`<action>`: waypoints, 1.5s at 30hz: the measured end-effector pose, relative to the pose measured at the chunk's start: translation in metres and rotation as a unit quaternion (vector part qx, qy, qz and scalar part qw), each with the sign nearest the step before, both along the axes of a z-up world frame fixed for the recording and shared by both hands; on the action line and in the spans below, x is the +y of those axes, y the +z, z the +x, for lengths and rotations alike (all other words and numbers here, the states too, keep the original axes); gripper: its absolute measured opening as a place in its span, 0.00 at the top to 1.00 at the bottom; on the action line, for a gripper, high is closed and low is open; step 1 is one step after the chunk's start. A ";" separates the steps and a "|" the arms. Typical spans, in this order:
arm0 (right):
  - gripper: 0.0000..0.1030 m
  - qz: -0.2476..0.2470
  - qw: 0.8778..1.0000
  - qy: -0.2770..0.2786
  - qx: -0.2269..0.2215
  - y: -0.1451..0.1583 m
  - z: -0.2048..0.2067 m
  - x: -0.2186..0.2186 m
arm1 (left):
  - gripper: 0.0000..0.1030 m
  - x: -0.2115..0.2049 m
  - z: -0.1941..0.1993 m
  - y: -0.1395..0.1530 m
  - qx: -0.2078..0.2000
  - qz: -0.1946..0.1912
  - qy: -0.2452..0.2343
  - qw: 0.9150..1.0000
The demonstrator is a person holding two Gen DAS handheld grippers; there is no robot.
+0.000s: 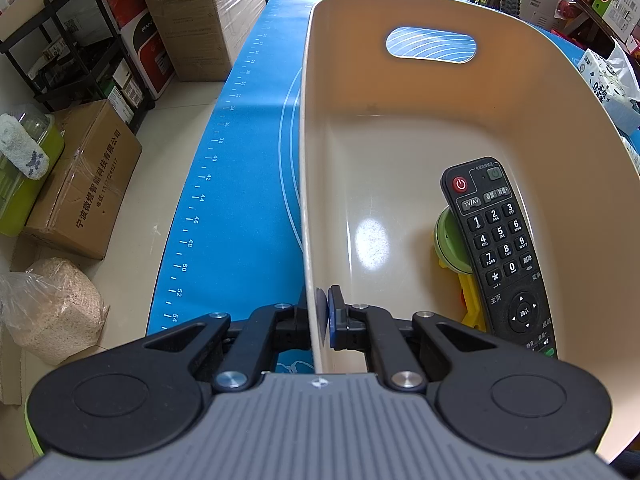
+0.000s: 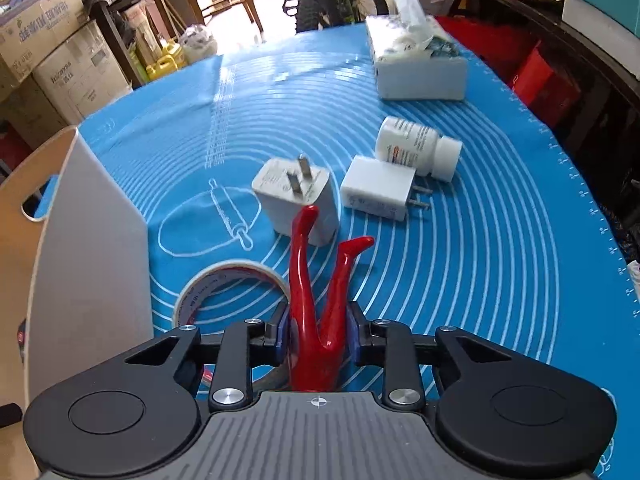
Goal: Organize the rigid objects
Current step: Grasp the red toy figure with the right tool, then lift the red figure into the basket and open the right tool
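Between the pads of the right gripper (image 2: pixel 319 334), a red glossy forked object (image 2: pixel 316 300) sits clamped at its base above the blue tabletop (image 2: pixel 480 260), two prongs pointing away. It appears rigid, light and slippery; grip low on the thick base, not the thin prongs. The left gripper (image 1: pixel 320 316) is closed on the bin (image 1: pixel 308 160) wall, steadying it. A remote (image 1: pixel 500 248) already lies inside.

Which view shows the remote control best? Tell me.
The left wrist view. There the remote control lies face up inside the beige bin, buttons legible, resting over a green and yellow item. The right wrist view shows none of it, only the bin's outer wall.
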State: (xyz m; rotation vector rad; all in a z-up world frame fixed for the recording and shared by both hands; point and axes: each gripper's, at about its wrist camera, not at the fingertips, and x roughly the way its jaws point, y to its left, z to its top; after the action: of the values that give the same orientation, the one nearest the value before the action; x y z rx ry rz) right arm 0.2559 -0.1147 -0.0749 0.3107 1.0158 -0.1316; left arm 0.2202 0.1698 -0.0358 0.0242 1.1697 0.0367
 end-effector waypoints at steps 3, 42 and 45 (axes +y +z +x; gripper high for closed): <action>0.66 0.002 1.000 -0.006 -0.007 0.004 -0.002 -0.004 | 0.90 0.000 0.000 0.000 0.000 0.000 0.000 1.000; 0.68 0.038 0.958 0.138 -0.248 0.134 -0.036 0.118 | 0.90 0.001 0.000 -0.001 0.000 0.001 0.000 1.000; 0.68 0.041 0.956 0.158 -0.242 0.128 -0.036 0.134 | 0.90 0.000 0.000 -0.001 0.000 0.000 0.000 1.000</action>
State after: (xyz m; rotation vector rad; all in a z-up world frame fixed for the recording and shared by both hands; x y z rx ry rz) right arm 0.2195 0.0192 0.0534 0.2349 0.5729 0.2687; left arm 0.2199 0.1703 -0.0368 0.0234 1.1704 0.0372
